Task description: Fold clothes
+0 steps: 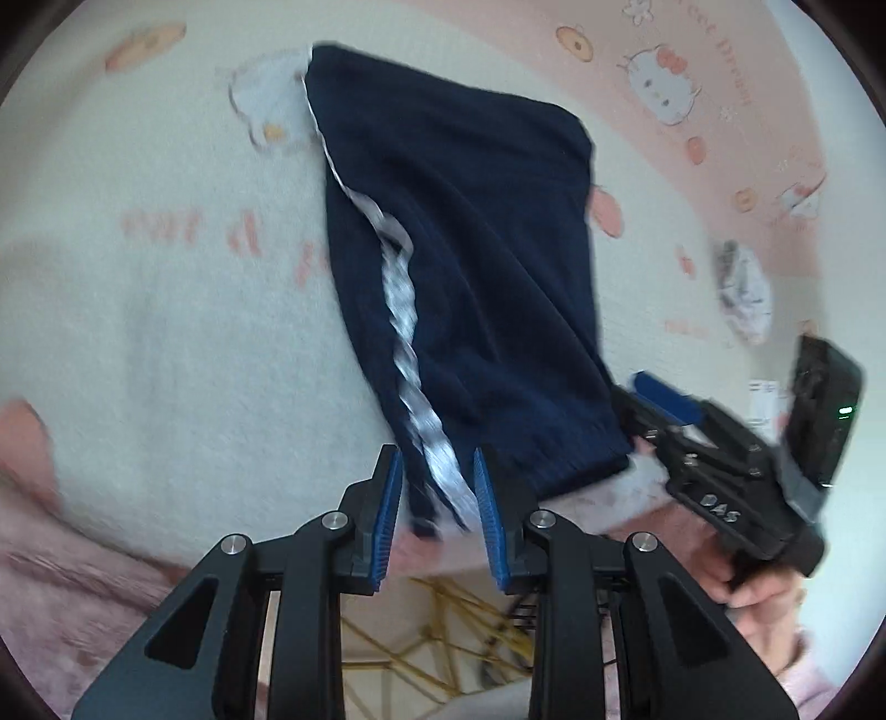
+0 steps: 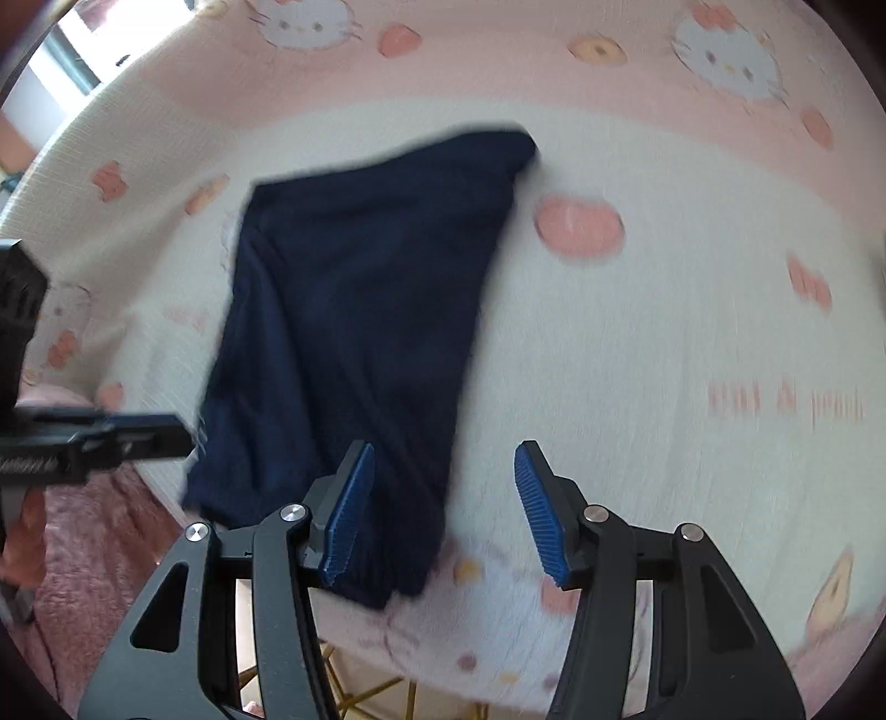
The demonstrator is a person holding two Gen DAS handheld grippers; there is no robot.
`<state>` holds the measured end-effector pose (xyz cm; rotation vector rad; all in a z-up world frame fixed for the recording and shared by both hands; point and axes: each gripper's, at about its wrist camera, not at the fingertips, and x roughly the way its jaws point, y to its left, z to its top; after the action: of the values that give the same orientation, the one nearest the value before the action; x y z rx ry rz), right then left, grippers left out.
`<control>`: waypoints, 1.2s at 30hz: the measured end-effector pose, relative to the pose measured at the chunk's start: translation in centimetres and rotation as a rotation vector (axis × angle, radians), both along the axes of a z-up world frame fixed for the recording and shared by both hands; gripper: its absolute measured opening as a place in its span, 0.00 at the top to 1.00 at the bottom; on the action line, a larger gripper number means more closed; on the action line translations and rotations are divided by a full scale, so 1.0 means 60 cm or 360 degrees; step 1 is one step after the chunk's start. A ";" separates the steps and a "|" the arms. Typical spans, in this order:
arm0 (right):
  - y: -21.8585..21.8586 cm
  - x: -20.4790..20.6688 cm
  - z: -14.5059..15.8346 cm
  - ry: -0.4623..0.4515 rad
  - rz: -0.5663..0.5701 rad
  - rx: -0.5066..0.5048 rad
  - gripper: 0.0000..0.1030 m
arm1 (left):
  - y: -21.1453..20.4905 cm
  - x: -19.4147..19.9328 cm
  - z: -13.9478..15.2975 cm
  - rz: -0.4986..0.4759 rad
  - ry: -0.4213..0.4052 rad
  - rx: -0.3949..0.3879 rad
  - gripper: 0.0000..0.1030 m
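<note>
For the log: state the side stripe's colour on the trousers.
White stripe on navy trousers; left wrist view.

Pink-white cartoon-cat blanket (image 2: pixel 637 343); bright window (image 2: pixel 72 50) upper left; gold wire frame (image 1: pixel 443 637) below.

Bare blanket (image 2: pixel 637 354) lies right of the navy trousers (image 2: pixel 354 310); nothing stands there.

left gripper (image 1: pixel 437 487): jaws parted, narrow gap | right gripper (image 2: pixel 443 498): jaws spread wide | right hand (image 1: pixel 758 598): wrapped around its gripper's handle
</note>
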<state>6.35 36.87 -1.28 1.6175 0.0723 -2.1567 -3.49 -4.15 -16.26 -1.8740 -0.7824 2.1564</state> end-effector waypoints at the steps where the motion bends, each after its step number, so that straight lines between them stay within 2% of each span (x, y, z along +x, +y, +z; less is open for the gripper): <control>1: 0.004 0.007 0.000 -0.0011 -0.0012 -0.0027 0.47 | -0.002 0.007 -0.002 0.0017 0.0018 0.0058 0.72; 5: 0.016 -0.017 -0.029 -0.0028 -0.0041 -0.0069 0.47 | -0.001 0.012 -0.024 0.0063 -0.0006 0.0156 0.72; 7: 0.018 -0.016 -0.038 -0.0048 -0.0059 -0.0058 0.47 | -0.003 0.012 -0.026 0.0093 -0.0008 0.0264 0.72; 12: 0.006 -0.009 -0.062 -0.0065 -0.0048 0.0027 0.47 | 0.018 0.005 -0.027 0.0028 -0.0005 0.0112 0.74; 13: 0.004 -0.006 -0.060 -0.0054 -0.0038 0.0049 0.47 | 0.020 0.003 -0.024 0.0015 -0.0004 0.0075 0.83; 14: 0.003 -0.004 -0.058 -0.0043 -0.0028 0.0072 0.47 | 0.027 0.001 -0.019 -0.0012 0.0010 0.0025 0.87; 19: 0.030 -0.003 -0.028 0.0032 -0.0113 -0.0039 0.47 | 0.025 0.020 0.031 -0.0033 0.0132 -0.0128 0.89; 22: 0.041 -0.010 -0.016 0.0073 -0.0110 -0.0070 0.47 | 0.032 0.035 0.048 -0.0062 0.0146 -0.0222 0.89; 26: -0.033 -0.029 -0.068 0.0044 -0.0069 -0.0016 0.47 | 0.015 0.036 0.024 -0.0034 0.0060 -0.0211 0.89; 28: -0.040 -0.019 -0.076 0.0011 -0.0016 0.0101 0.47 | 0.012 0.043 -0.002 -0.0036 -0.0007 -0.0169 0.86; 30: -0.042 -0.014 -0.077 0.0029 0.0021 0.0189 0.47 | 0.009 0.043 -0.028 -0.0026 -0.0107 -0.0191 0.81; 31: -0.042 -0.014 -0.075 0.0008 0.0018 0.0216 0.46 | 0.005 0.043 -0.026 -0.0001 -0.0102 -0.0169 0.80; 32: -0.039 -0.015 -0.068 -0.0008 -0.0003 0.0217 0.46 | 0.000 0.044 -0.011 0.0015 -0.0063 -0.0192 0.80; 36: -0.030 -0.006 -0.042 0.0110 -0.0060 0.0118 0.46 | -0.018 0.050 0.058 0.0078 0.0154 -0.0381 0.79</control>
<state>6.00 35.08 -3.80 1.5960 0.1453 -2.2635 -0.47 -5.21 -12.81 -1.8555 -0.5786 2.4460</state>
